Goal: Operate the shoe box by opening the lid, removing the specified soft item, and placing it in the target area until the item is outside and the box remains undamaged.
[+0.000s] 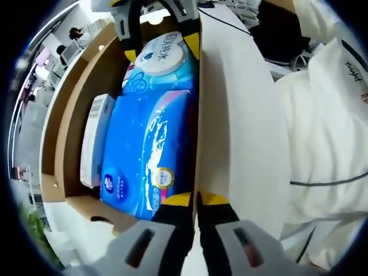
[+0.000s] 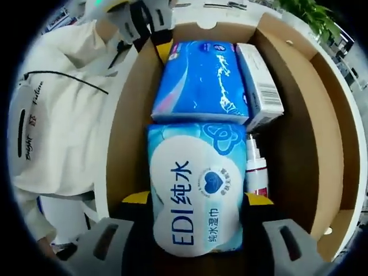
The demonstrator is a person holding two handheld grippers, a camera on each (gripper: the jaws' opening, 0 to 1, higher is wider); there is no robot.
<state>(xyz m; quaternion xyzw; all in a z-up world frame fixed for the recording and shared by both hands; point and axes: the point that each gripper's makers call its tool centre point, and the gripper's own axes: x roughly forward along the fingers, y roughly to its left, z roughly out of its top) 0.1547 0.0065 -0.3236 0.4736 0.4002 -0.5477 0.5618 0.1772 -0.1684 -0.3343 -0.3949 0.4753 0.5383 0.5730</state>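
An open shoe box of brown card holds a pale blue wet-wipes pack and a blue tissue pack. My left gripper is shut on the box's white side wall, one jaw on each side of it. In the right gripper view my right gripper is shut on the wet-wipes pack, its yellow pads pressed to the pack's two long edges. That pack lies flat in the box. The left gripper shows at the far wall, beside the tissue pack.
A small white carton and a slim white bottle with a red label lie along the box's inner wall beside the packs. A person in white clothes stands close against the box's other side. Green leaves show beyond the box.
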